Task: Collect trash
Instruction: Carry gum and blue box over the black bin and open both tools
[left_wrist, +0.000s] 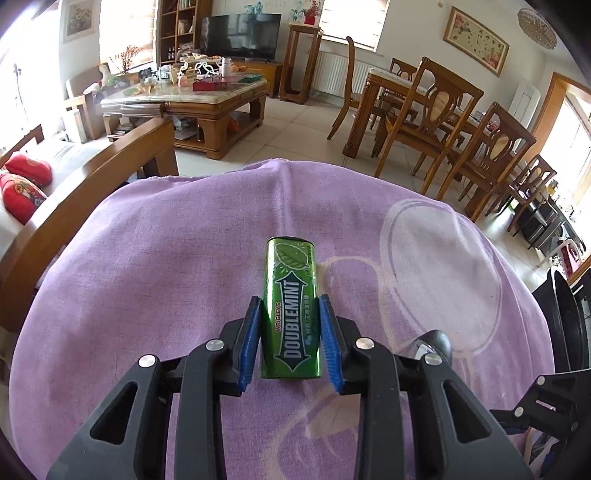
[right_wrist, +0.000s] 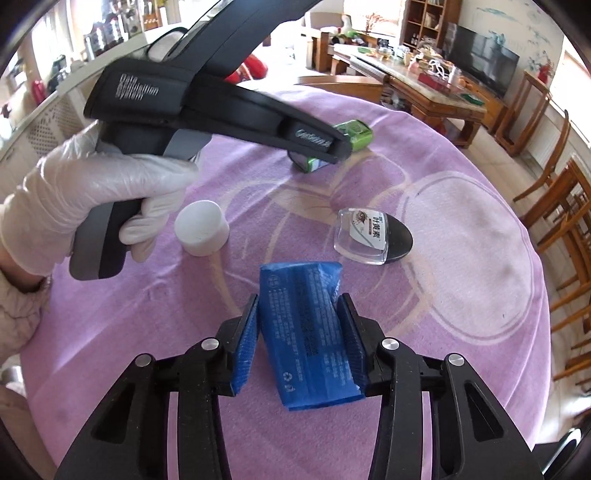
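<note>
At the lower centre of the left wrist frame, the left tool stood with its blue pads against both long sides of a green Doublemint gum pack, near its lower end. The pack lay flat on the purple cloth covering the round surface. The pads looked to be touching it, though whether they were pressing hard could not be told. In the right wrist frame the same pack showed at upper centre, partly hidden behind the left tool's body, which a gloved hand held.

The right tool was narrowed onto a blue wrapped packet at lower centre, with a pad against each long edge. The wrapper bulged and creased slightly between them.

The gum pack looked light and fairly stiff, with a glossy skin that could slip; taking it across the narrow width near mid-length would probably keep it from swinging. The blue packet seemed soft and crushable, so a moderate squeeze across the middle should do.

Still lying loose were a white cap at centre left and a clear container with a black end at centre right. The cap looked rigid and light, best taken across its round side. The clear container looked hard and smooth, likely slippery, and safest gripped across its flat faces.
</note>
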